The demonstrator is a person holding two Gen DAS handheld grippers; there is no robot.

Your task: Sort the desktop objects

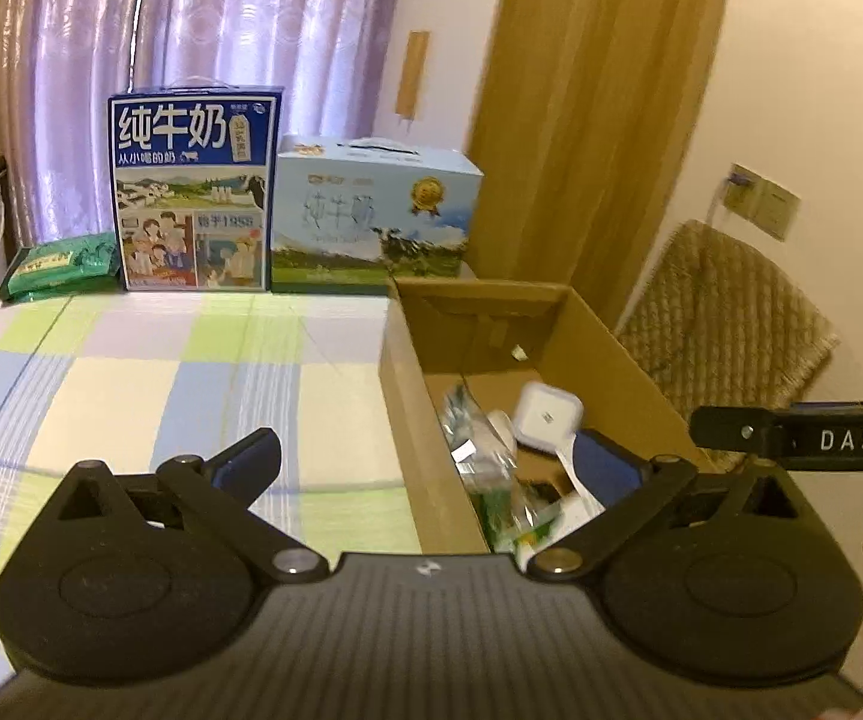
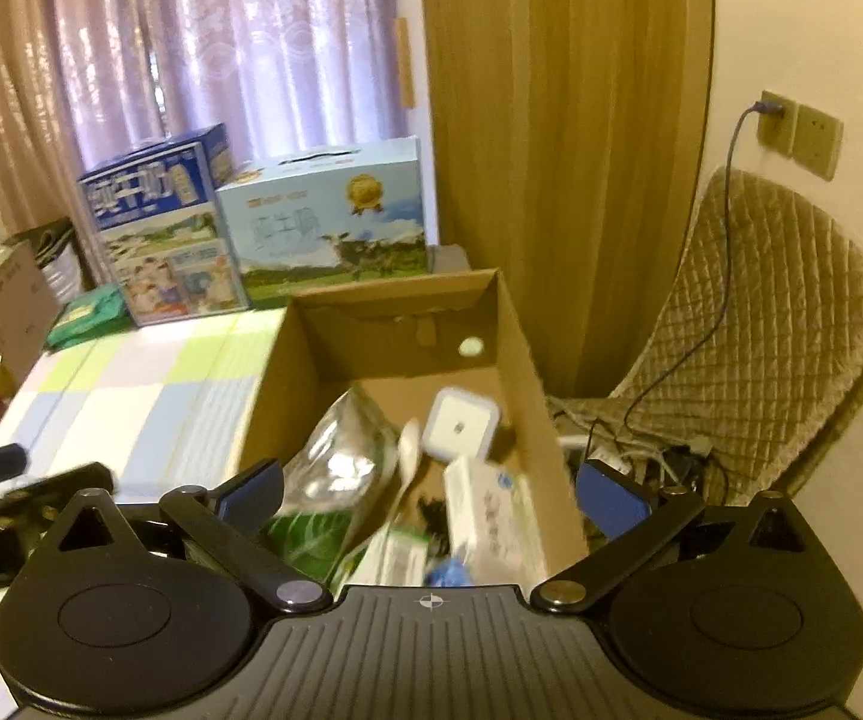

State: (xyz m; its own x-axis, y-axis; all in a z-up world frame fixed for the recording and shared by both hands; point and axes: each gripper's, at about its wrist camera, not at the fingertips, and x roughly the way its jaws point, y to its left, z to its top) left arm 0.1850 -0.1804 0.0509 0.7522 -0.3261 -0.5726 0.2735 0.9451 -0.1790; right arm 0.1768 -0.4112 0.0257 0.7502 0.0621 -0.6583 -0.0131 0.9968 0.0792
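Box [image 2: 515, 324] at 12 o'clock of right tongs [image 2: 431, 495], holding white case [image 2: 460, 427], bags, carton; long axis runs away from camera. Left tongs [image 1: 425, 462] sees it toward 1 o'clock. Both tongs wide open, empty. Right nearer. Checked surface [image 1: 131, 372] bare in front.

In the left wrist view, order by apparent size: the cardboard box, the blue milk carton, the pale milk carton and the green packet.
1. Cardboard box, though it sits nearest the camera.
2 and 3. Blue milk carton and pale milk carton: too alike to rank.
4. Green packet, clearly smallest.
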